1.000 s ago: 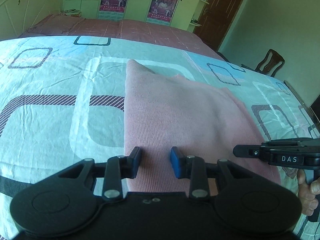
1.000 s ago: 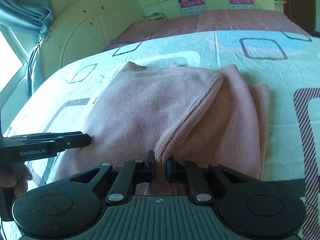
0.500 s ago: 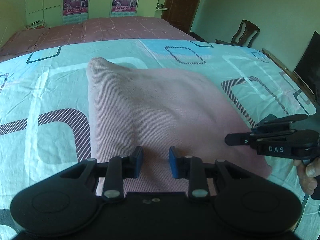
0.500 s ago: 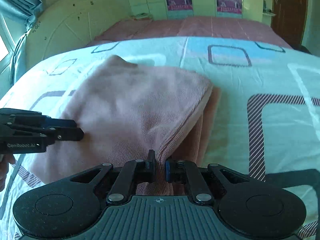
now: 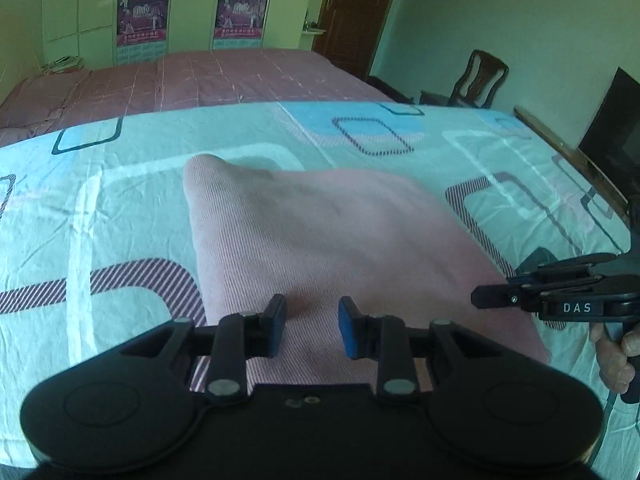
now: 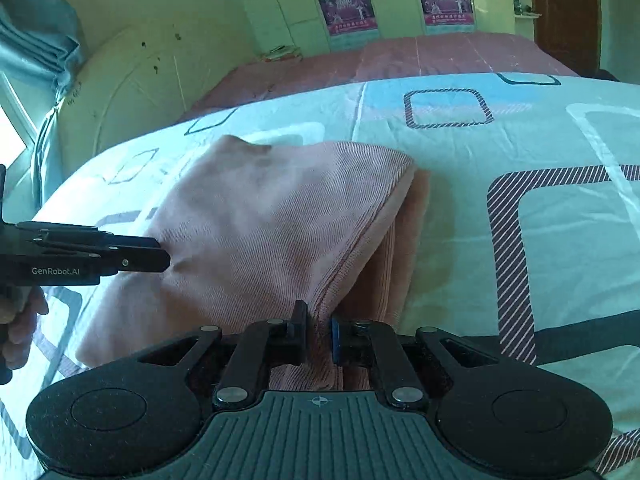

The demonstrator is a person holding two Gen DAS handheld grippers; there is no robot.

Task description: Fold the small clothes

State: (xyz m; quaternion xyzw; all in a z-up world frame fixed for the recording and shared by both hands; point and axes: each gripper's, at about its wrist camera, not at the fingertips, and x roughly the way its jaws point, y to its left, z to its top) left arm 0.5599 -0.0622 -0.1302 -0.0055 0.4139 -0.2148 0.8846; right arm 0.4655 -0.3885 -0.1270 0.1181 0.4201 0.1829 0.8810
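A pink ribbed knit garment (image 5: 340,232) lies folded on the patterned bedsheet (image 5: 120,208). My left gripper (image 5: 312,326) is at its near edge, pads apart with a mound of the knit bunched between them. In the right wrist view the garment (image 6: 272,220) puckers at the tip of that left gripper (image 6: 164,254). My right gripper (image 6: 320,328) has its jaws opening, with a raised ridge of the top layer's hem still filling the narrow gap. A strip of the lower layer shows to the right. The right gripper (image 5: 480,298) enters the left wrist view from the right.
A hand (image 5: 612,360) holds the right gripper and another hand (image 6: 20,320) the left one. Behind this bed are a second bed with a maroon cover (image 5: 200,76), a wooden chair (image 5: 480,80), a dark screen (image 5: 616,132) and a pale headboard (image 6: 132,92).
Both grippers have carried the top layer sideways over the lower layer, so less of the lower layer shows. The right jaws stand slightly wider than before.
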